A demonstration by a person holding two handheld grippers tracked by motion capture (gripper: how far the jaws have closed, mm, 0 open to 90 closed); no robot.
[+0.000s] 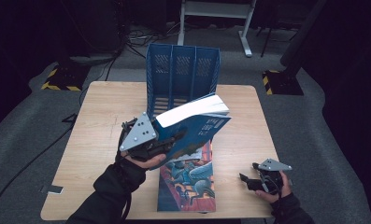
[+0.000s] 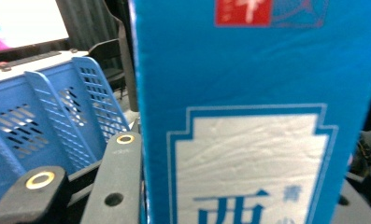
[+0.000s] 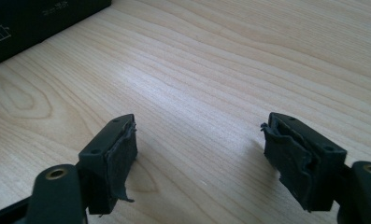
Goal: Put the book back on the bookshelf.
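Left jaws: the left gripper (image 1: 167,140) is clamped on the thick blue book (image 1: 197,123); in the left gripper view one black jaw lies flat against the book's blue cover (image 2: 248,116).
Right jaws: the right gripper (image 3: 199,161) stands wide apart with nothing between, just above bare wood.
Blue book: held tilted in the air over the middle of the table (image 1: 103,121), white page edge up, in front of the file rack.
Second book: an illustrated book (image 1: 188,179) lies flat below the held one, near the table's front edge.
File rack: a blue slotted rack (image 1: 181,70) stands upright at the table's far edge.
Right hand: rests at the table's front right corner (image 1: 267,182), well apart from both books.
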